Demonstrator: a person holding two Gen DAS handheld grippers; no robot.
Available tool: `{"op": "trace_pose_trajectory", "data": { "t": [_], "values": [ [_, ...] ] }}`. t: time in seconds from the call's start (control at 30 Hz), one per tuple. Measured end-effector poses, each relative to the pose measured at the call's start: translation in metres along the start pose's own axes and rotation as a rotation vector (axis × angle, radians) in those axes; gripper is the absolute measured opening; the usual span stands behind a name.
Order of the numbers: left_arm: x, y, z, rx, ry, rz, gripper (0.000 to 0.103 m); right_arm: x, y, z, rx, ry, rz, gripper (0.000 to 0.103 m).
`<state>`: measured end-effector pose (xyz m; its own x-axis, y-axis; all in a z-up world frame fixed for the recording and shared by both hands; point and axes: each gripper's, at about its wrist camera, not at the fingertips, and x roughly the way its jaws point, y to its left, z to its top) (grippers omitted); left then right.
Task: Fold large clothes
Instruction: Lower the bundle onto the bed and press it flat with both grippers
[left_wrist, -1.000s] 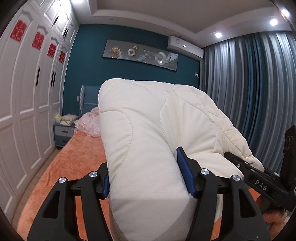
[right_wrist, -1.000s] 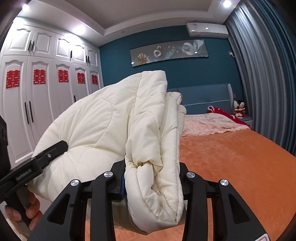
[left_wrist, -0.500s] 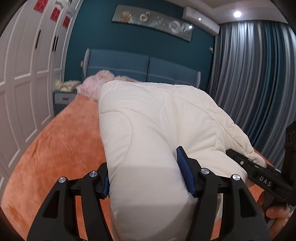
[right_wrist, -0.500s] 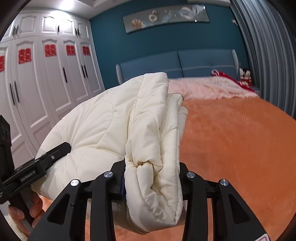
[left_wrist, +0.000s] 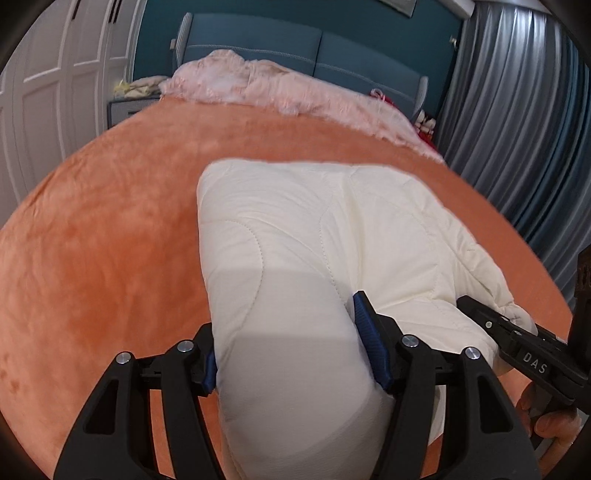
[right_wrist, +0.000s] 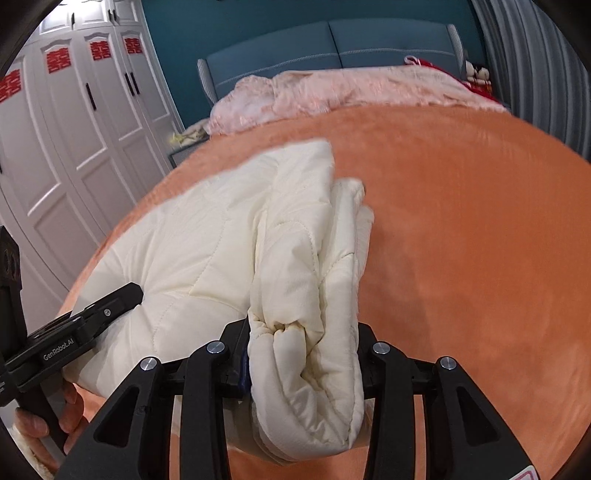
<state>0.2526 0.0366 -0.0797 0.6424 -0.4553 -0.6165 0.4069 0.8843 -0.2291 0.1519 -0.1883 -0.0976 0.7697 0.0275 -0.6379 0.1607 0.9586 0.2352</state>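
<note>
A thick fold of the cream quilted coat (left_wrist: 295, 258) is clamped between the left tongs (left_wrist: 295, 354). Across to the right tongs (right_wrist: 303, 354), another bunched edge is pinched while the jaws are easing apart. Beyond both tongs, the coat is spread over the orange bed (right_wrist: 480, 240).

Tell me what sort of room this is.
A bedroom, most likely: a bed with an orange bedspread and blue padded headboard, white wardrobe doors along one wall, and grey curtains.
</note>
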Motion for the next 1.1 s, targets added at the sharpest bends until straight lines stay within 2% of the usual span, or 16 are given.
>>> {"op": "trace_pose_trajectory", "data": {
  "t": [0.1,0.2,0.3,0.43,0.47,0.57,0.6,0.7,0.93,1.1],
  "values": [
    [-0.002,-0.004,-0.01,0.015,0.008,0.022,0.066,0.002,-0.007,-0.004,0.045,0.027,0.003,0.051],
    [-0.007,-0.004,-0.005,-0.019,0.049,0.053,0.075,-0.007,-0.014,-0.003,0.097,0.057,-0.007,0.06],
    [-0.02,-0.01,0.003,0.003,0.099,0.144,0.076,-0.033,-0.008,0.003,0.059,0.072,-0.043,0.061],
    [-0.051,-0.028,0.017,0.075,0.128,0.309,0.075,-0.078,0.011,0.025,-0.031,0.028,-0.139,0.061],
    [-0.054,-0.032,0.02,0.085,0.132,0.329,0.074,-0.083,0.016,0.031,-0.048,0.028,-0.141,0.058],
    [-0.068,-0.045,0.034,0.099,0.155,0.396,0.06,-0.084,0.036,0.053,-0.096,0.065,-0.134,0.032],
    [-0.07,-0.048,0.039,0.095,0.17,0.4,0.056,-0.082,0.039,0.056,-0.104,0.074,-0.136,0.03],
    [-0.069,-0.056,0.047,0.09,0.185,0.432,0.053,-0.062,0.048,0.065,-0.14,0.119,-0.169,0.021],
    [-0.027,-0.049,0.043,0.018,0.278,0.425,0.044,-0.005,0.034,0.041,-0.109,0.25,-0.2,0.02],
    [0.0,-0.048,0.029,0.016,0.315,0.429,0.044,0.011,0.023,0.026,-0.082,0.284,-0.186,0.02]
  ]
}}
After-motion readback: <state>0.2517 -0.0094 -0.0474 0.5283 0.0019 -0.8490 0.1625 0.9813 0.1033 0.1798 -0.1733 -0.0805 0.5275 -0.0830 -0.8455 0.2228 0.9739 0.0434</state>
